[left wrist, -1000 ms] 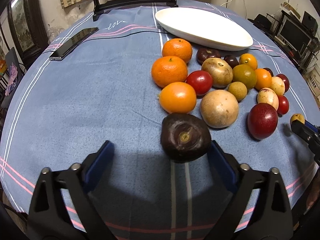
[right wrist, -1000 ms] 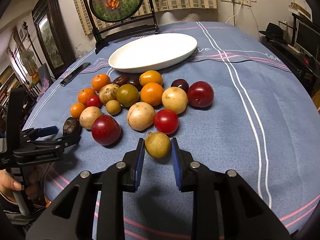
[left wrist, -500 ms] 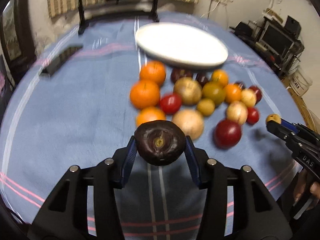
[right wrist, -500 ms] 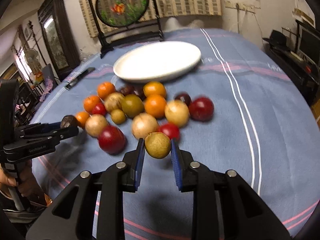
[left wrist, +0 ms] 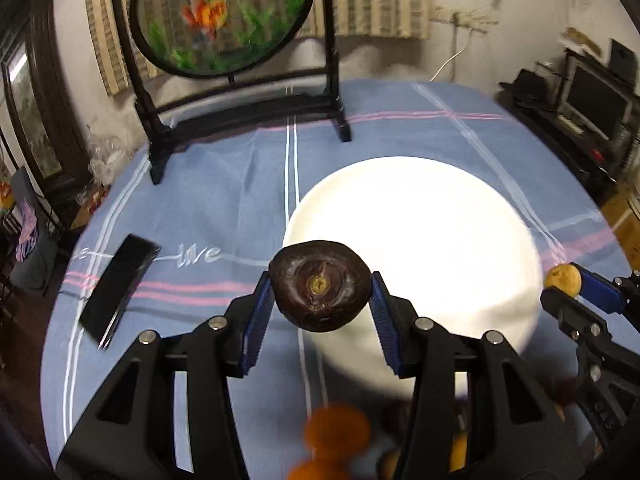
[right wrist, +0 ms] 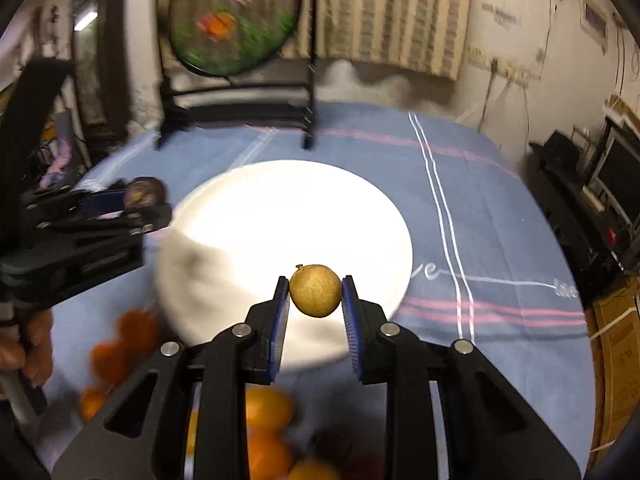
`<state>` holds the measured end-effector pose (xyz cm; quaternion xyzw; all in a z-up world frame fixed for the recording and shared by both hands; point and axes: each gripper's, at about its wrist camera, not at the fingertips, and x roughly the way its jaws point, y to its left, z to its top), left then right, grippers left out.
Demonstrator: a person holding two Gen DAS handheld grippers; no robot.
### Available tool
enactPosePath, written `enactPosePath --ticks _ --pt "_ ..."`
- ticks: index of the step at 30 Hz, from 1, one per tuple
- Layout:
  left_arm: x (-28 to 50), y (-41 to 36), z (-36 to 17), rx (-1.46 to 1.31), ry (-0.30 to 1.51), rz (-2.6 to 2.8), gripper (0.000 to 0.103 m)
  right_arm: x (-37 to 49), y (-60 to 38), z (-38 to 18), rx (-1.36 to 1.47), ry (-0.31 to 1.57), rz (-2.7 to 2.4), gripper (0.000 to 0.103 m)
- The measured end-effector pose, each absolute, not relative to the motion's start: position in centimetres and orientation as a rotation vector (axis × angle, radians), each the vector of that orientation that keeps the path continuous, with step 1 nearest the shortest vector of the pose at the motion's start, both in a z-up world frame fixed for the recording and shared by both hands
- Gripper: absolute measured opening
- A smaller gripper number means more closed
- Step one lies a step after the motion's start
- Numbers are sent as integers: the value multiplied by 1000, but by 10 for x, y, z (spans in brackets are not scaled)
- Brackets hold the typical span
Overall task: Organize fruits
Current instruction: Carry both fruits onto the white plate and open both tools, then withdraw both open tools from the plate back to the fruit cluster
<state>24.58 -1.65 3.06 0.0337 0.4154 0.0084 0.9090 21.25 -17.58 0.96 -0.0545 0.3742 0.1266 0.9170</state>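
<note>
The left gripper (left wrist: 320,300) has its blue ribbed jaws clamped on a dark purple-brown, wrinkled round fruit (left wrist: 319,290) with a small yellowish stem scar facing the camera. It hangs in the air over the near left rim of the large, smooth, glossy white oval plate (left wrist: 432,240), which looks bare.

The right gripper (right wrist: 315,298) has its jaws pressed together on a small, dull yellow-green, finely speckled round fruit (right wrist: 315,290) with a tiny stem nub on top, held above the near part of the same plate. In the left wrist view this fruit shows at the right edge, just beside the plate's right rim.

The desk carries a blue woven cloth (left wrist: 224,200) with white and pink stripes and white cursive stitching; "we" can be read near the left gripper, and "e" and a blurred word on the right side. A flat black phone (left wrist: 116,284) lies on the cloth left of the plate, well apart from it. Behind the plate stands a black-framed round screen with an orange fish picture (left wrist: 224,16), with open cloth between.

Blurred orange round fruits (right wrist: 120,344) lie low in both views, nearer than the plate. A hand (right wrist: 24,344) shows on the left gripper's handle.
</note>
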Motion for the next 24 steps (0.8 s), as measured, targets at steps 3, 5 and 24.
enactPosePath --ticks 3,5,24 --pt "275 -21 14 82 910 -6 49 263 -176 -6 -75 845 255 27" --pt "290 -26 7 93 929 -19 49 288 -171 -14 -76 885 247 27" --pt "176 -15 40 145 732 -46 98 162 -213 2 78 759 330 78"
